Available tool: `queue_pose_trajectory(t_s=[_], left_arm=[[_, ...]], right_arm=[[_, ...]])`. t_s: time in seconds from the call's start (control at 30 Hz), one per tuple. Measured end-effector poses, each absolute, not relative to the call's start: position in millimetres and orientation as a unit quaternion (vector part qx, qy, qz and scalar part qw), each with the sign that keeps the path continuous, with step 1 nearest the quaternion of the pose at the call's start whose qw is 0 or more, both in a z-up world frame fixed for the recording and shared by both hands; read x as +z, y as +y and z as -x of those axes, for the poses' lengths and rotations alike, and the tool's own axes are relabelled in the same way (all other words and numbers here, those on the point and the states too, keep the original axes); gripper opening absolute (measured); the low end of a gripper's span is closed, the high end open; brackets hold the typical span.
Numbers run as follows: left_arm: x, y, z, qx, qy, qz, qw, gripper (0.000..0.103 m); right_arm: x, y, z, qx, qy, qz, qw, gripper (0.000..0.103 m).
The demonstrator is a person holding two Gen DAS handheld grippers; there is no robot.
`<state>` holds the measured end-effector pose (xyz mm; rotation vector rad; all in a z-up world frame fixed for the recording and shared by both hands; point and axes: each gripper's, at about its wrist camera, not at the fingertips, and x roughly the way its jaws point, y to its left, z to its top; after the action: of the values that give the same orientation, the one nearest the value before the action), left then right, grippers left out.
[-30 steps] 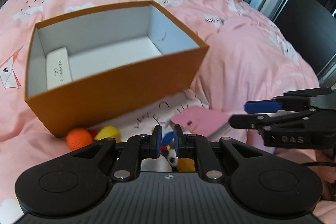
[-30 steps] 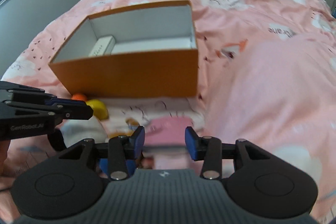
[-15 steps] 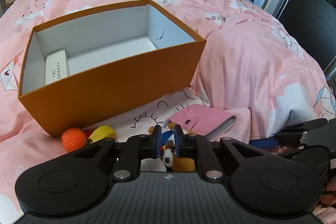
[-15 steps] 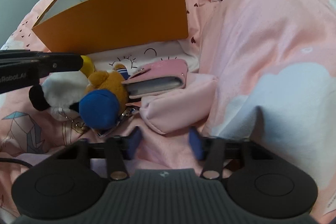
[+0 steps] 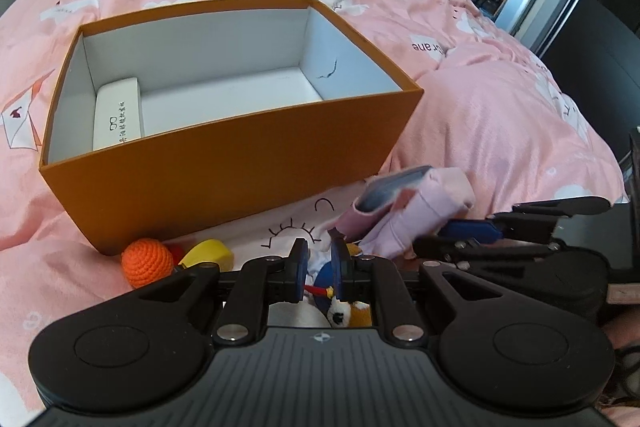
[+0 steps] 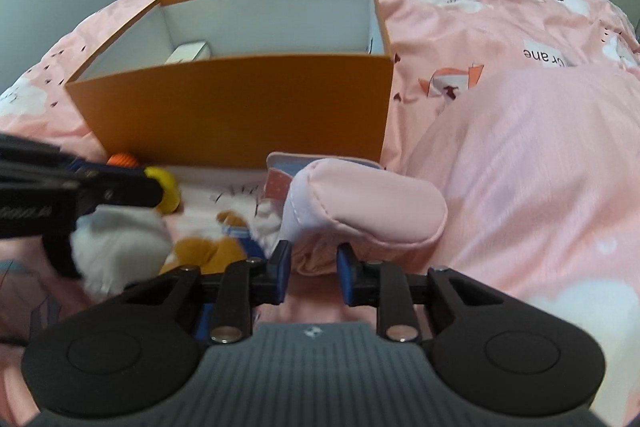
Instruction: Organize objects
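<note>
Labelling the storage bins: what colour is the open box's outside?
Orange outside, white inside; the box shows best in the left wrist view.

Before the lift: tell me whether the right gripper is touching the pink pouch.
Touching. In the right wrist view the right gripper has just been closing, and its blue pads pinch the pink pouch by its near end, fabric bunched between them with no gap.

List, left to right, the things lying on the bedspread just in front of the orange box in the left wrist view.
Orange crochet ball → yellow toy → pink pouch → right gripper.
</note>
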<state>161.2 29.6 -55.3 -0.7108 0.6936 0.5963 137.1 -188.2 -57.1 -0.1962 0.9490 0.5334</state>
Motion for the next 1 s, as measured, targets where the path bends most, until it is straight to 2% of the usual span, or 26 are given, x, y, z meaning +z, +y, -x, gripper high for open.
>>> queue_pose_trajectory(t_s=[0.23, 0.33, 0.43, 0.73, 0.8, 0.87, 1.0], left_arm=[[-55, 36, -177, 0.27, 0.329, 0.324, 0.845, 0.016], [-57, 38, -186, 0.259, 0.333, 0.315, 0.85, 0.021], [-59, 39, -194, 0.244, 0.337, 0.309, 0.855, 0.024], [-71, 43, -214, 0.242, 0.349, 0.295, 0.856, 0.033], [-74, 46, -215, 0.251, 0.347, 0.294, 0.855, 0.035], [-77, 49, -217, 0.256, 0.347, 0.292, 0.854, 0.037], [-83, 55, -222, 0.261, 0.344, 0.297, 0.851, 0.038]], right_arm=[[-59, -193, -164, 0.232, 0.448, 0.053, 0.862, 0.027], [-55, -201, -165, 0.23, 0.448, 0.038, 0.863, 0.029], [-49, -209, -154, 0.207, 0.436, 0.049, 0.874, 0.051], [-66, -226, -163, 0.199, 0.434, 0.026, 0.878, 0.051], [-74, -230, -171, 0.199, 0.443, 0.009, 0.874, 0.053], [-82, -235, -180, 0.208, 0.449, -0.017, 0.869, 0.062], [-91, -239, -192, 0.218, 0.447, -0.051, 0.866, 0.067]])
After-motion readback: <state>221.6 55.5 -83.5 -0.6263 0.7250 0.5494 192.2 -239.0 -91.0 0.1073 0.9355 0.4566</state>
